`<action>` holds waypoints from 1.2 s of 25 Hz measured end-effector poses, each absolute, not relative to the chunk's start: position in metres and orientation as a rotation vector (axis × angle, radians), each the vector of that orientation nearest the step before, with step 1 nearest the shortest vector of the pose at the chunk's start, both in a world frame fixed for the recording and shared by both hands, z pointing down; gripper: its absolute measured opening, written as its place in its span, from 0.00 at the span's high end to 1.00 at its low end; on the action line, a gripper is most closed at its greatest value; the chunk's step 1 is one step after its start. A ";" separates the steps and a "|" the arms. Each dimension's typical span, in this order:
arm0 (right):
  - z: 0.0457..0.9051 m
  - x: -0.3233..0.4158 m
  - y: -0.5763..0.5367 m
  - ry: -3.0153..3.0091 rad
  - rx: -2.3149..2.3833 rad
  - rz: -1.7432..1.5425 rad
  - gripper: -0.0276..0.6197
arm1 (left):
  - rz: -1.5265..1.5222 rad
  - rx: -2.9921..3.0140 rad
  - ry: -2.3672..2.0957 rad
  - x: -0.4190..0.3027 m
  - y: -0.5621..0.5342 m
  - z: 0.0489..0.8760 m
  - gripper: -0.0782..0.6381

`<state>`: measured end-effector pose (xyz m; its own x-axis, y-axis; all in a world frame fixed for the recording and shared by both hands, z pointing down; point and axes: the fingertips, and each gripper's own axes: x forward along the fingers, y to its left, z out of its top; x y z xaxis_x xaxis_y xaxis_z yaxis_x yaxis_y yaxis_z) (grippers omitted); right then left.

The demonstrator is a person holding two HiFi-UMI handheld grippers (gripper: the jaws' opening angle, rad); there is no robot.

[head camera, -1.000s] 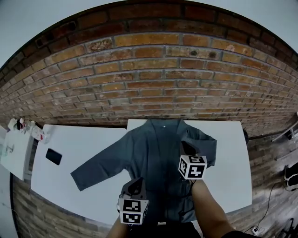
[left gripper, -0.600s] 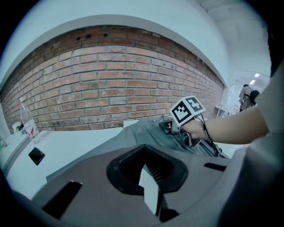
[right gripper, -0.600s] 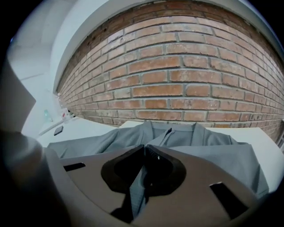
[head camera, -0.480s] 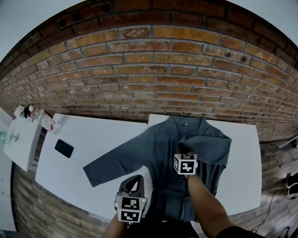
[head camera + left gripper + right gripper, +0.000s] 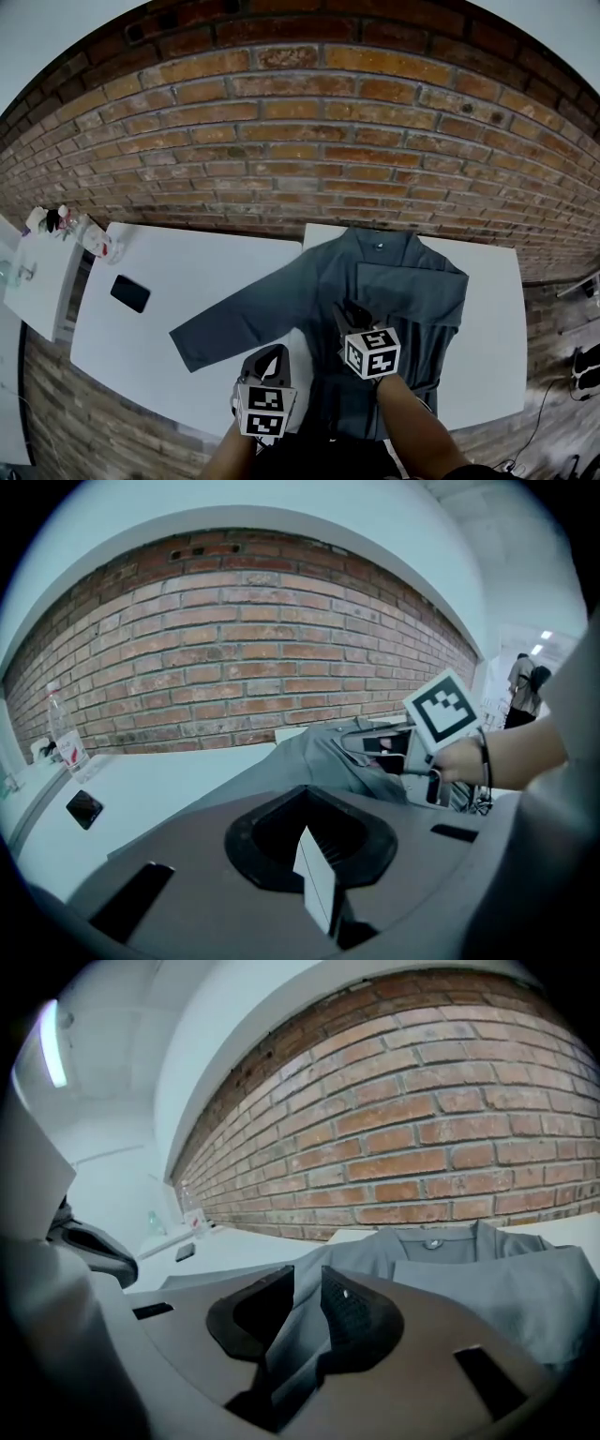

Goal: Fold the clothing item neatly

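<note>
right gripper (image 5: pixel 349 314) mid-frame, jaws just been opening, grey jacket (image 5: pixel 403 281) fabric slack between them; left gripper (image 5: pixel 271 356) closed, empty

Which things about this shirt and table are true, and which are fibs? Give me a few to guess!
1. The shirt is grey. True.
2. Both sleeves are folded in. False: one sleeve lies stretched out to the left on the white table.
3. A dark phone lies on the table. True.
4. The wall behind is painted green. False: it is a red-brown brick wall.
5. The left gripper has its jaws wide open. False: its jaws are shut.
</note>
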<state>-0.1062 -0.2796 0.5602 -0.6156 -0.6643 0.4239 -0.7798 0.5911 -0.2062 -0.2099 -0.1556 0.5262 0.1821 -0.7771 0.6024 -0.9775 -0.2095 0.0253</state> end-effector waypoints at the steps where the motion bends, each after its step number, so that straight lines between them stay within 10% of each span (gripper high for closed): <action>1: 0.555 -0.104 -0.272 -2.517 1.190 0.545 0.82 | 0.666 2.052 -1.658 -0.214 -0.157 0.527 0.90; 3: 0.547 -0.099 -0.258 -2.497 1.224 0.586 0.95 | 0.672 2.021 -1.690 -0.229 -0.158 0.529 0.90; 25: 0.550 -0.116 -0.188 -2.410 1.025 0.608 0.95 | 0.501 1.057 -2.164 -0.510 -0.069 0.625 0.90; 27: 0.552 -0.115 -0.182 -2.400 1.016 0.597 0.95 | 0.498 1.065 -2.132 -0.514 -0.074 0.635 0.67; 30: 0.558 -0.112 -0.176 -2.380 1.019 0.601 0.95 | 0.522 1.056 -2.080 -0.515 -0.077 0.650 0.67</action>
